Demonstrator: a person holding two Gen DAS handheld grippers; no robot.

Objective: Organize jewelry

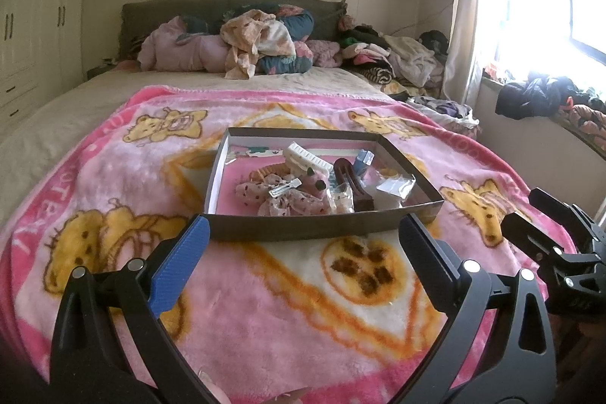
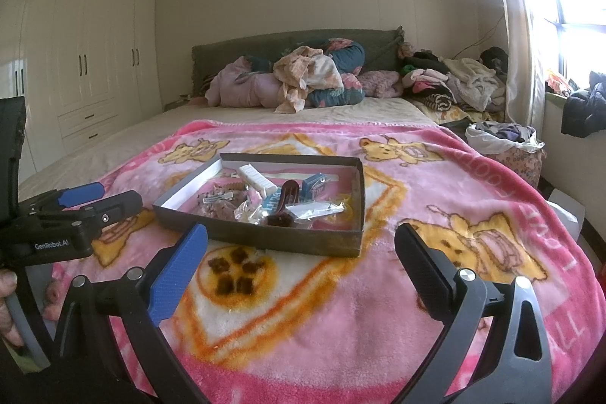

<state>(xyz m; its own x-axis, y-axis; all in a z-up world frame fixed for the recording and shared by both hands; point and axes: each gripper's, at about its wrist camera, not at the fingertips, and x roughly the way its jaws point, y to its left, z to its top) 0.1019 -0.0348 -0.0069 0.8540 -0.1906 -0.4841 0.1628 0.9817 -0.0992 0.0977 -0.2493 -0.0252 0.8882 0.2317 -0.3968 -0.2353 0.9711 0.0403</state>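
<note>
While you hover both grippers, left gripper (image 1: 303, 245) and right gripper (image 2: 301, 248) spread, empty; tray (image 1: 322, 226) frame centre holds hair clips (image 1: 286, 186).

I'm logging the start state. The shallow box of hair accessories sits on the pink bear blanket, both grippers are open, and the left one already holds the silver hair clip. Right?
Not quite: the left gripper holds nothing. In the left wrist view the silver hair clip lies inside the box, on the blanket. The right gripper is open too.
</note>
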